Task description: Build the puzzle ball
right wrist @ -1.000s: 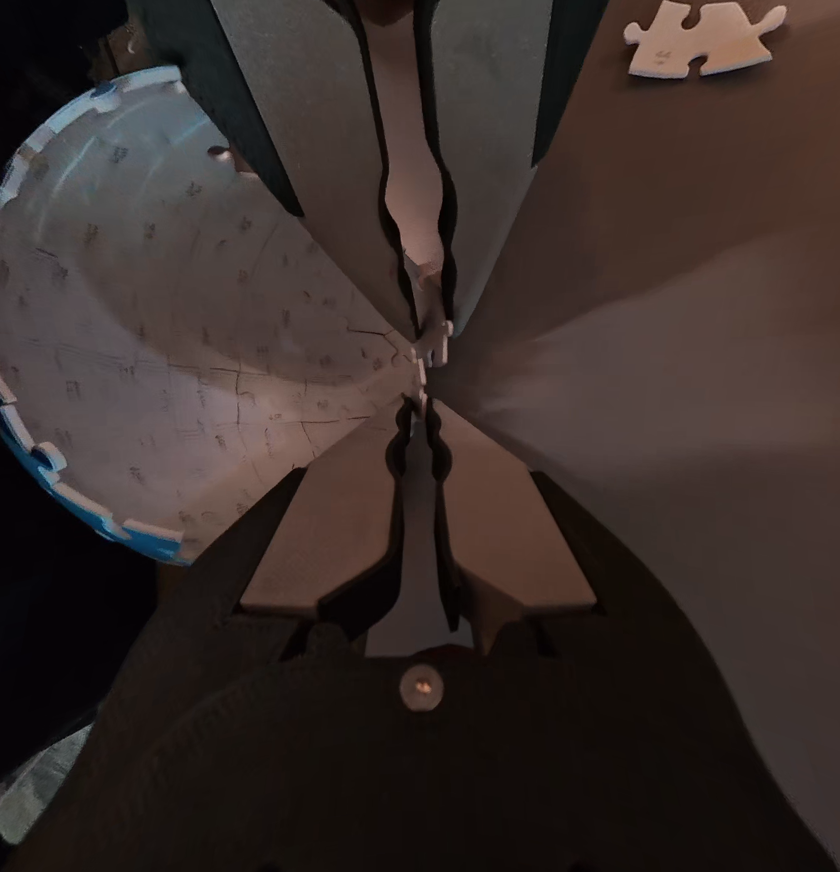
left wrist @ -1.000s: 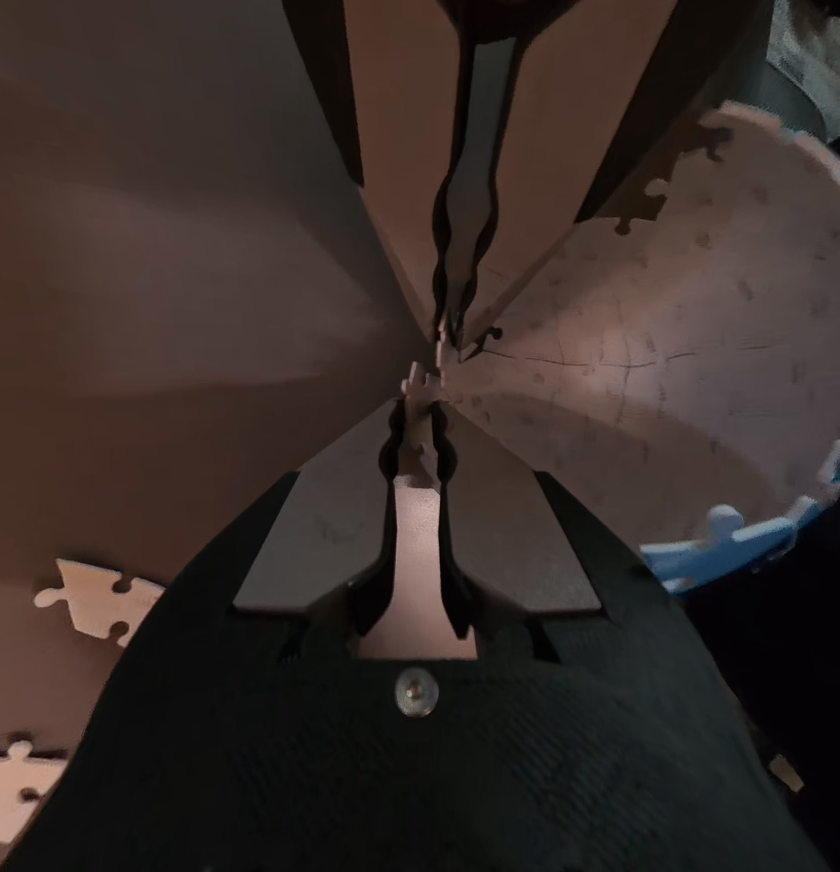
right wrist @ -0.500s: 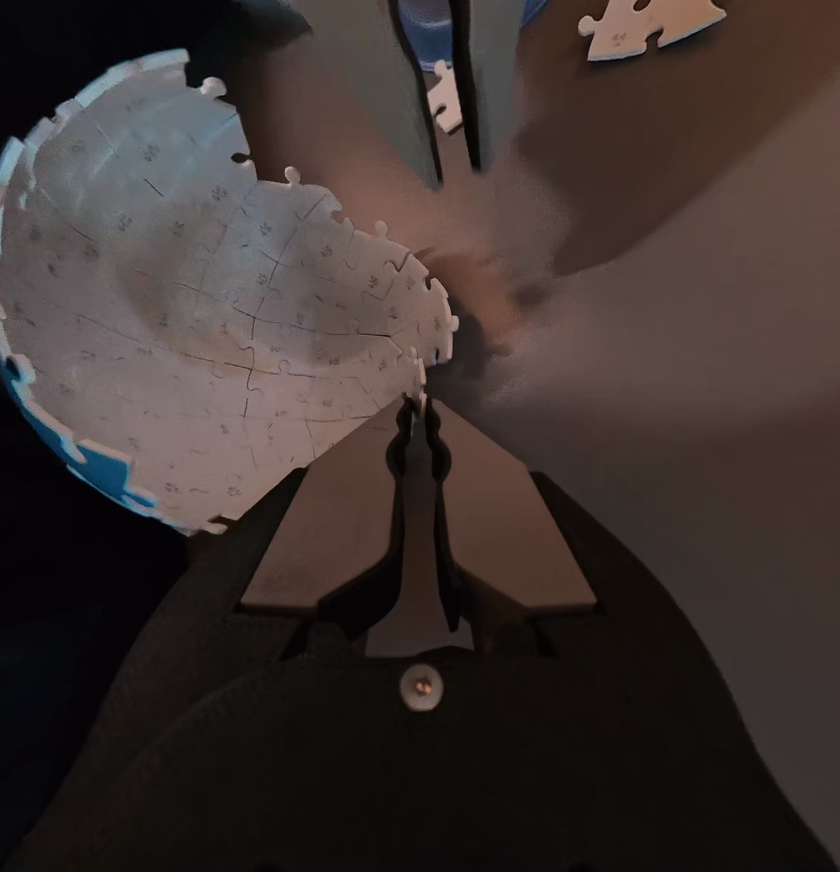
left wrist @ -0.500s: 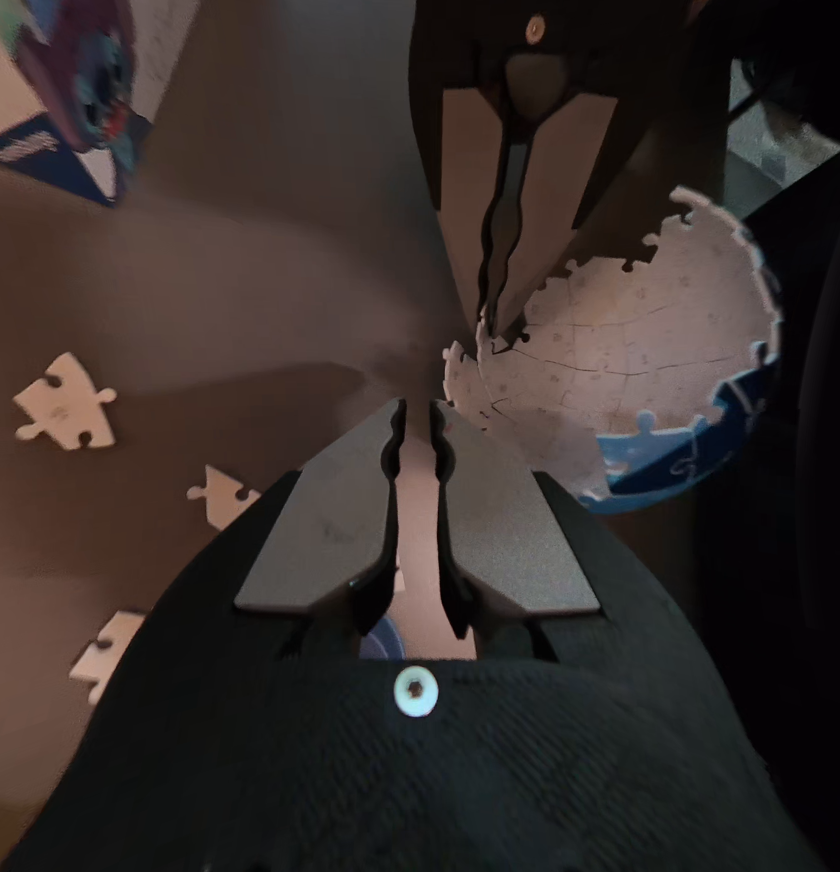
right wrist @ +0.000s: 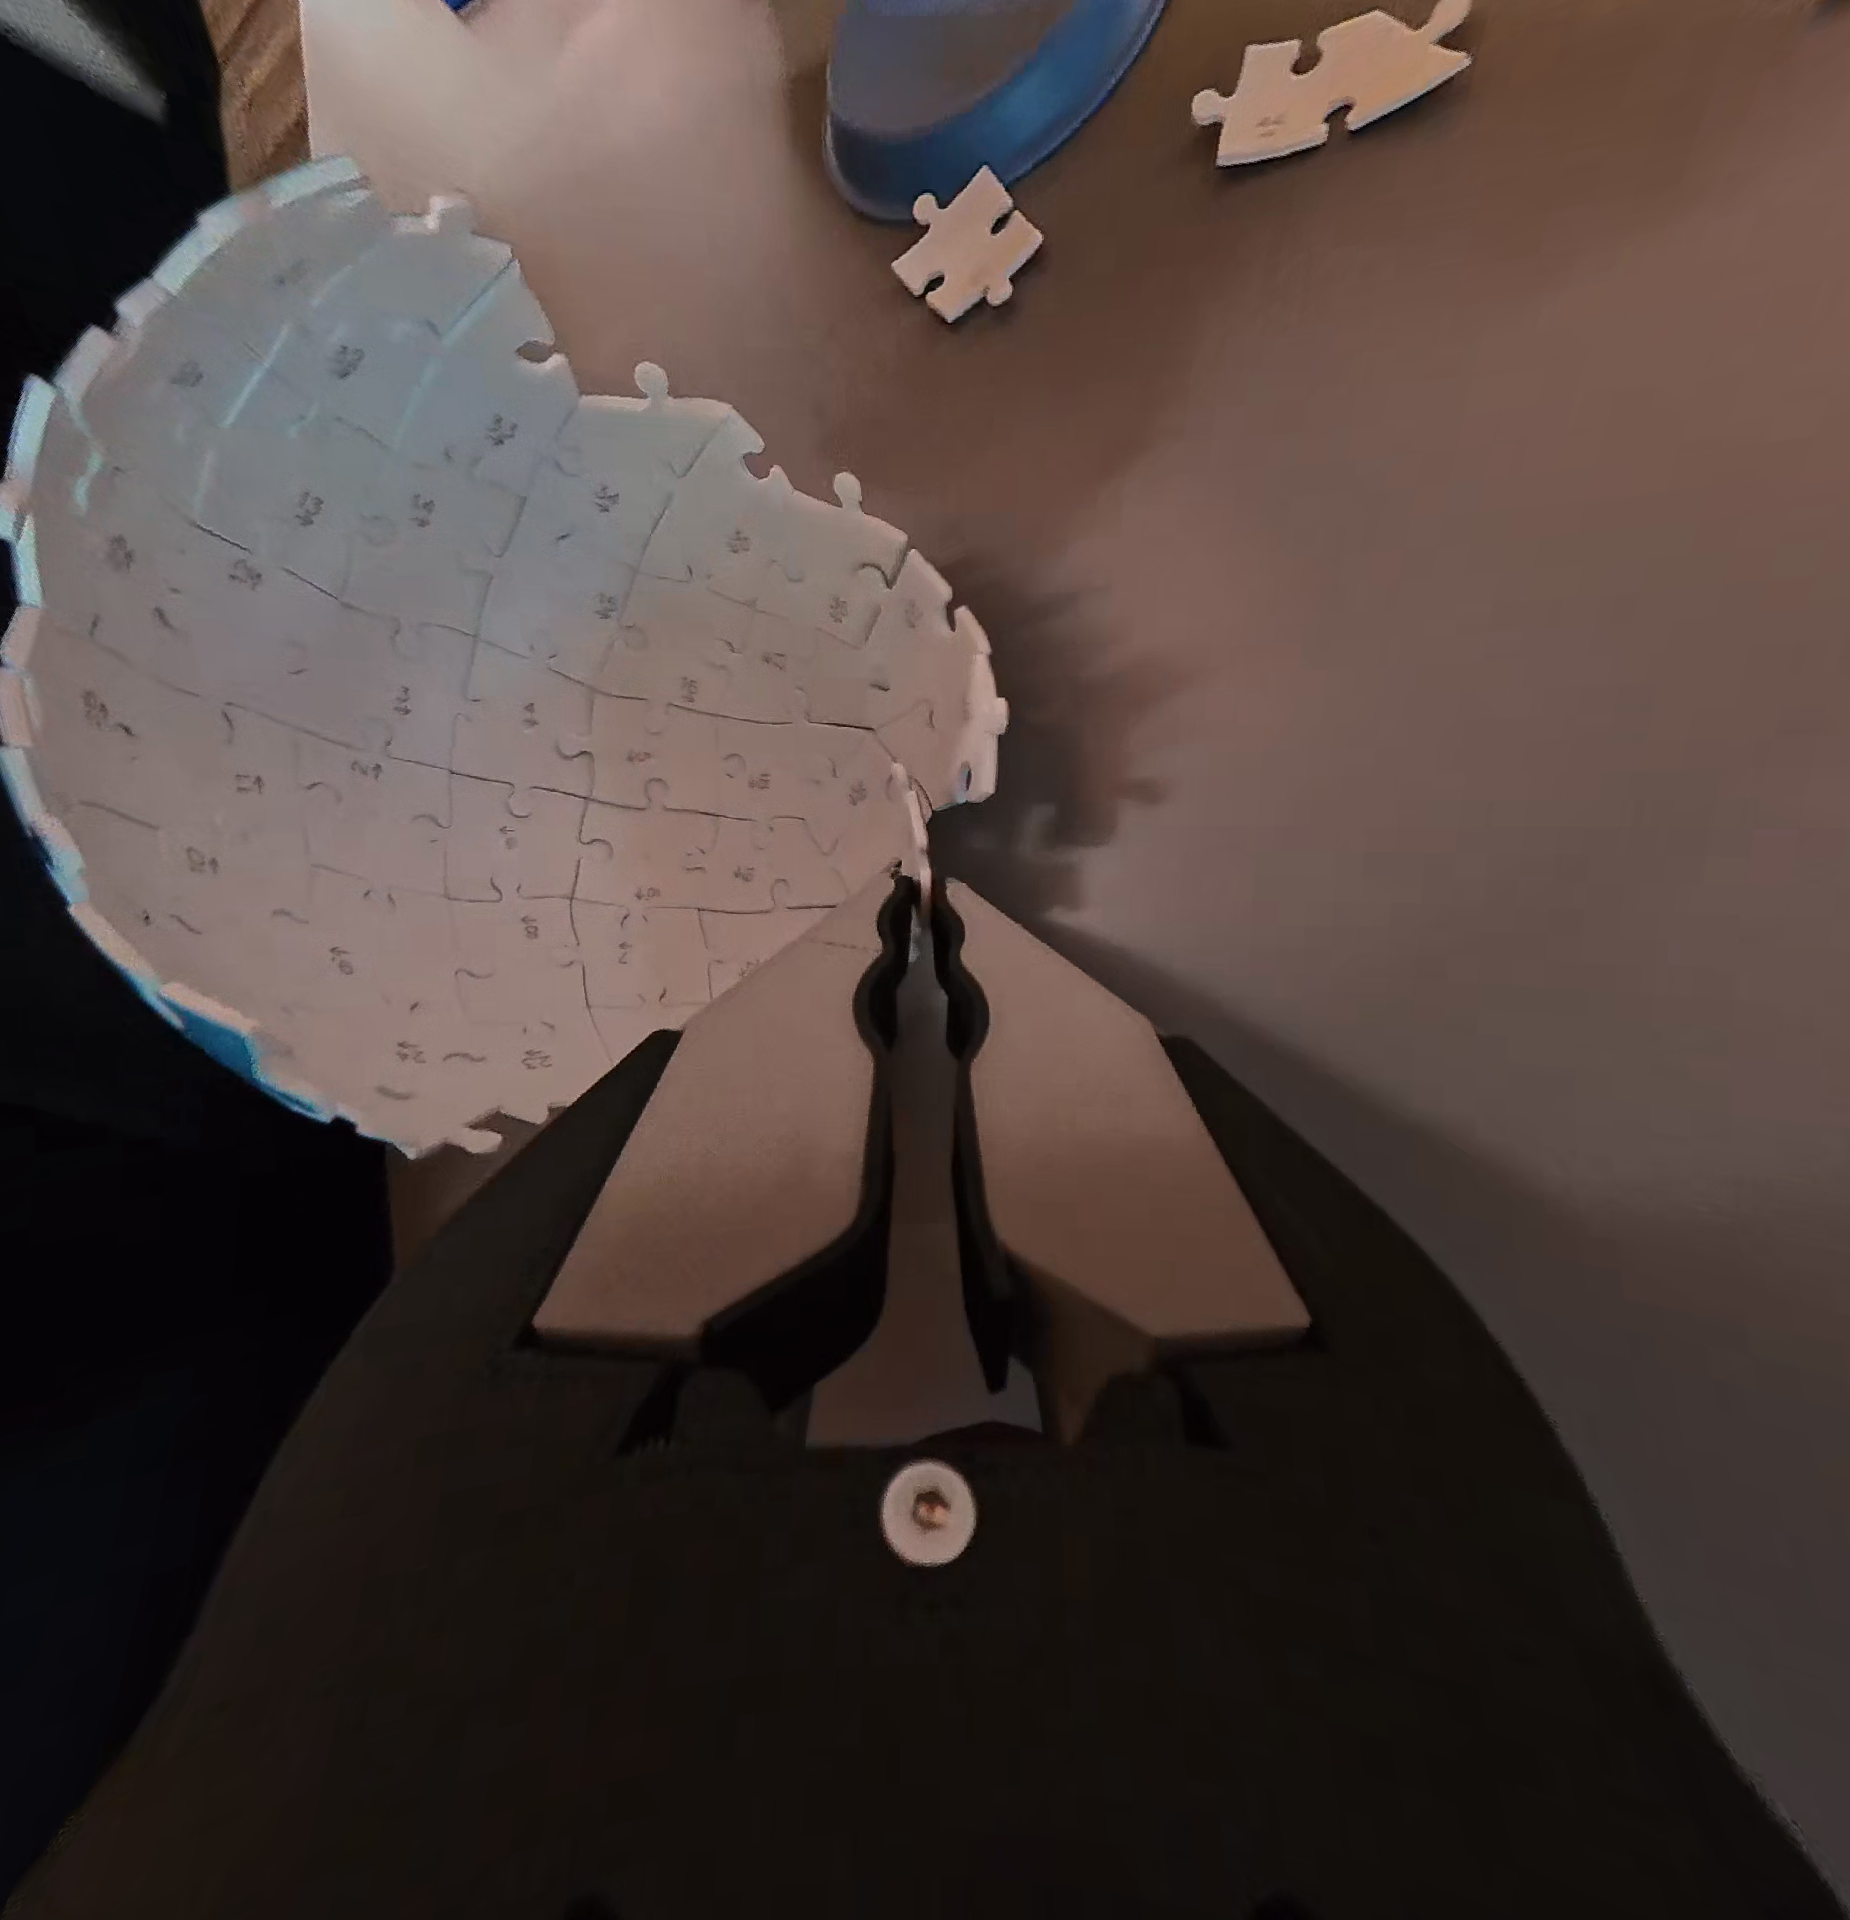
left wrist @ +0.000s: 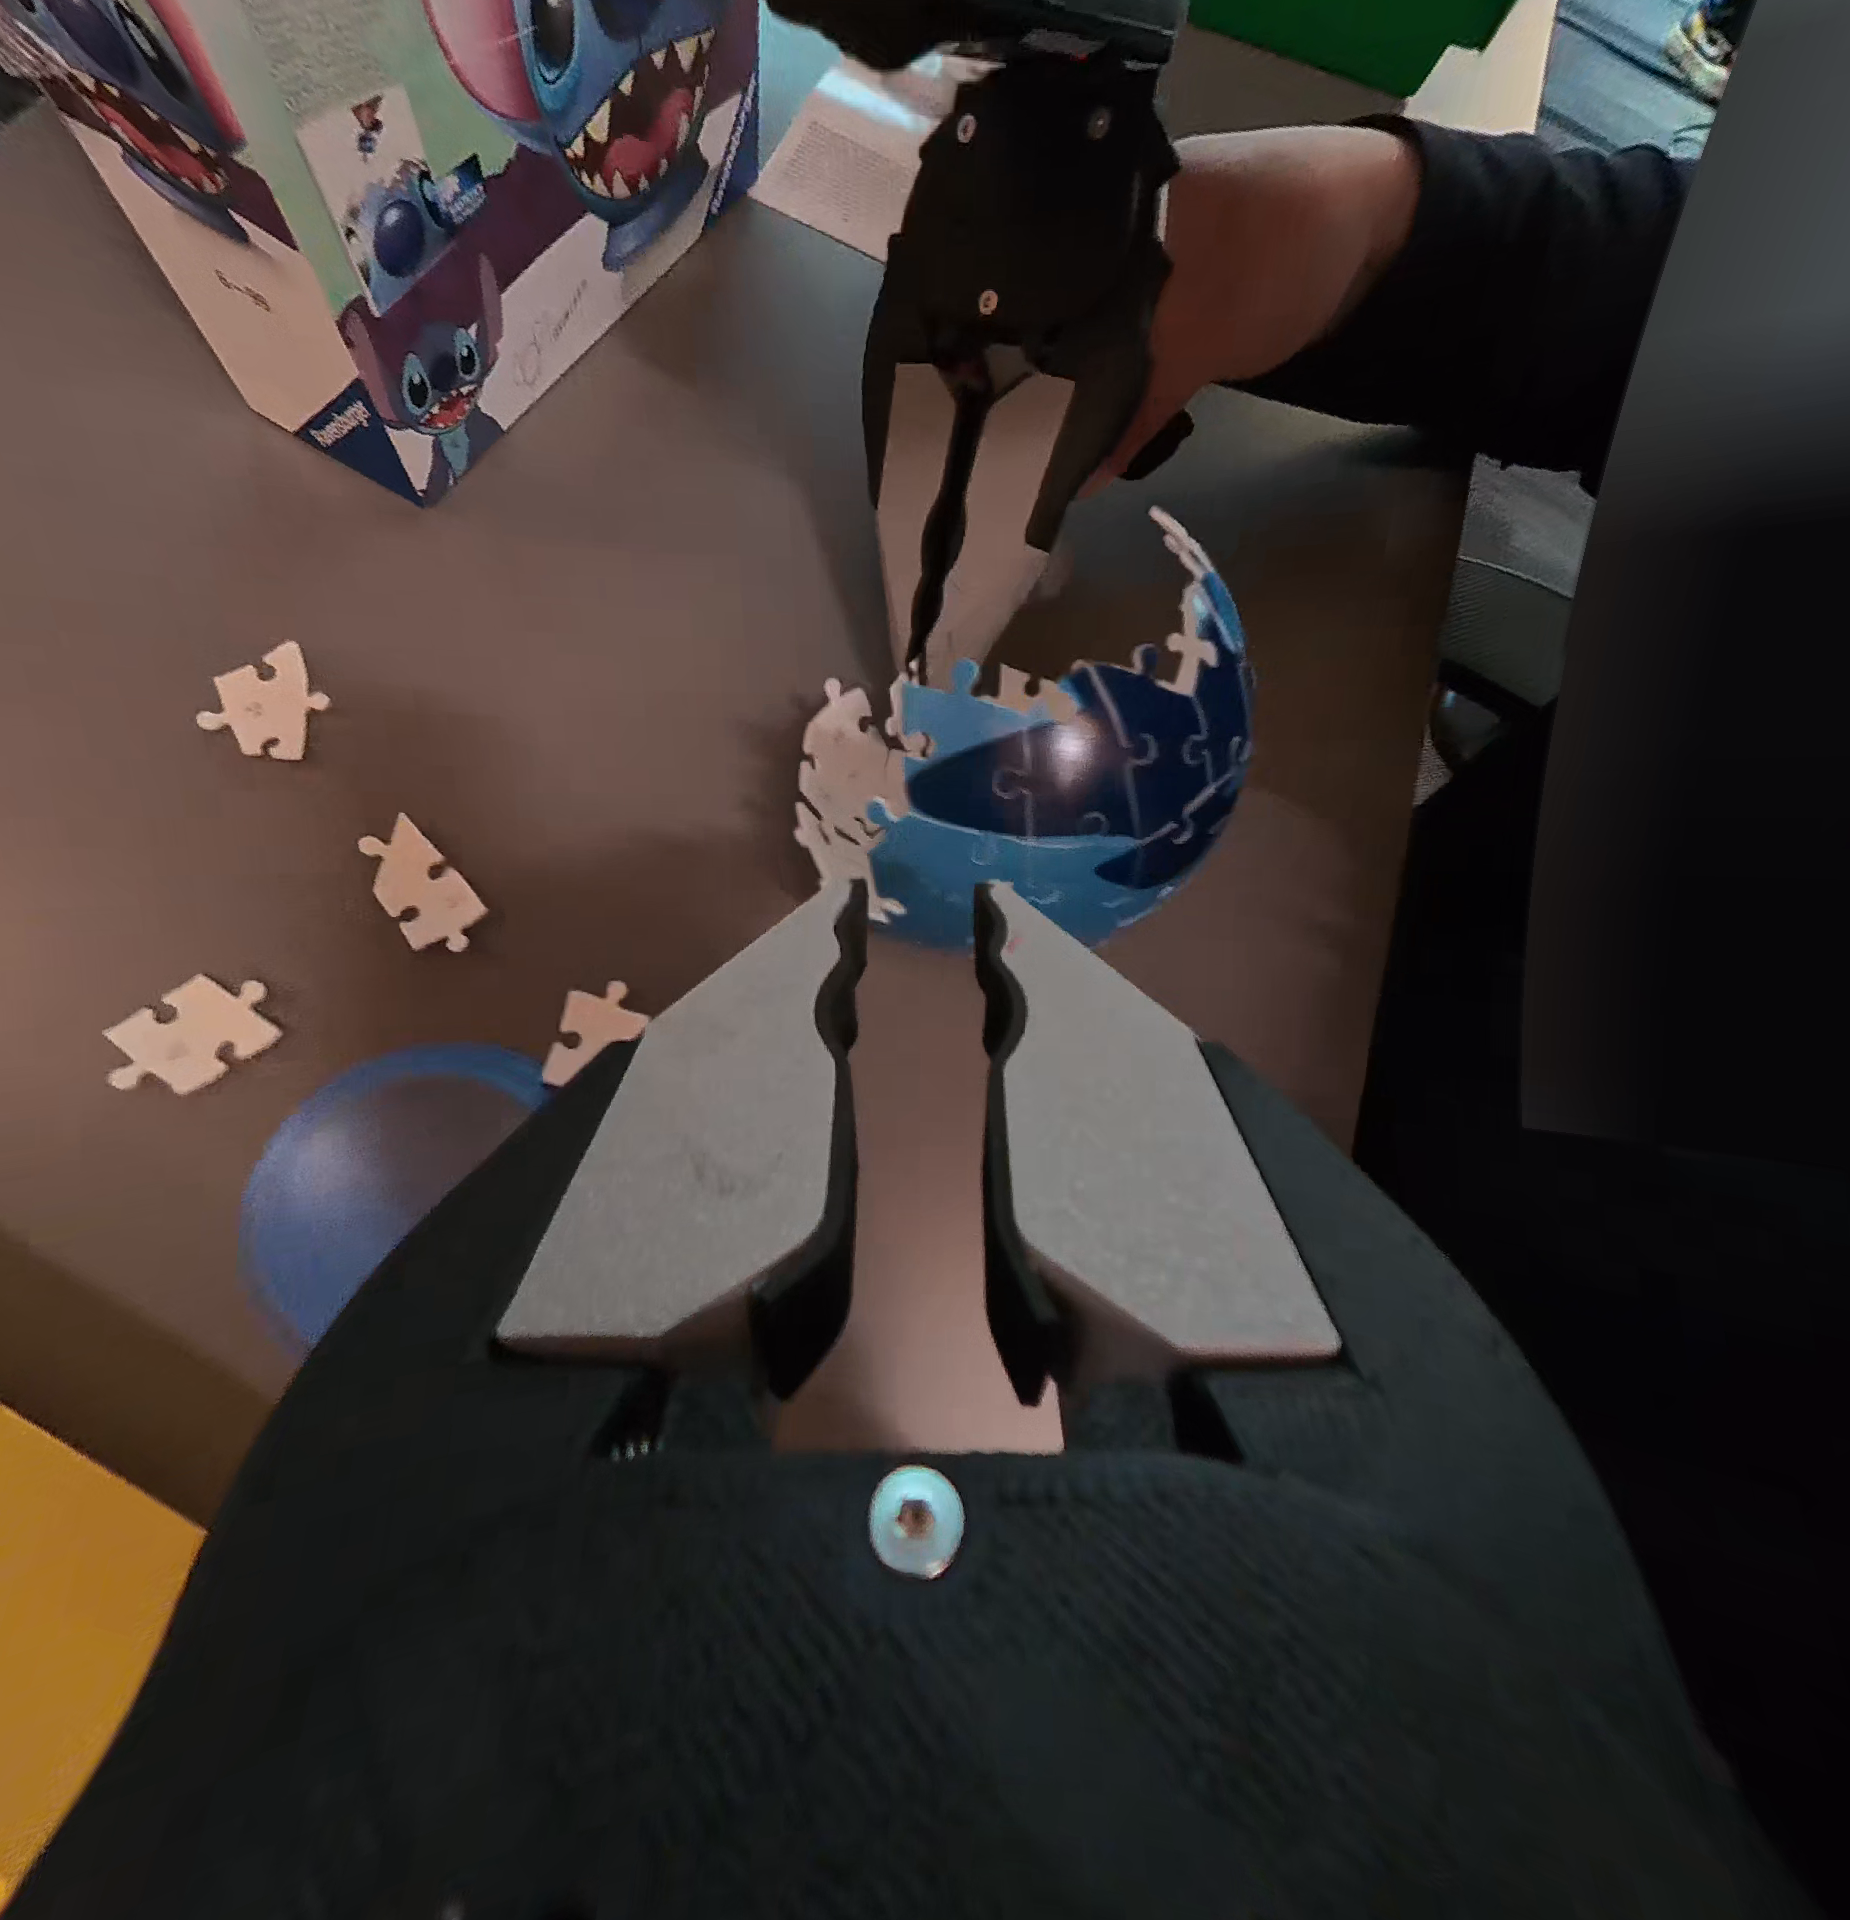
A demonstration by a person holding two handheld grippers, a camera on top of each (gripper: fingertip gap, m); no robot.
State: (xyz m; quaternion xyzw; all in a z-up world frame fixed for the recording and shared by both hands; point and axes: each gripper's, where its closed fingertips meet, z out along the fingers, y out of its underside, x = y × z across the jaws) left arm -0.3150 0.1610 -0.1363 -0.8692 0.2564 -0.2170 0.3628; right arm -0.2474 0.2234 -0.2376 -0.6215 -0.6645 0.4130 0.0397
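Note:
The half-built puzzle ball is blue outside and white inside. It is an open bowl with a jagged rim. My right gripper is shut on the thin rim of the ball and holds it tilted just above the grey table. In the left wrist view the right gripper comes down from above onto the ball's top edge. My left gripper is open and empty, a short way in front of the ball, not touching it.
Several loose white pieces lie left of the ball. A blue round stand sits near my left gripper, also in the right wrist view. The puzzle box stands at the back left. A yellow object is at the lower left.
My left gripper was shut on a piece at the ball's rim; it has let go, opened and pulled back. The right gripper keeps its hold and has turned the ball.

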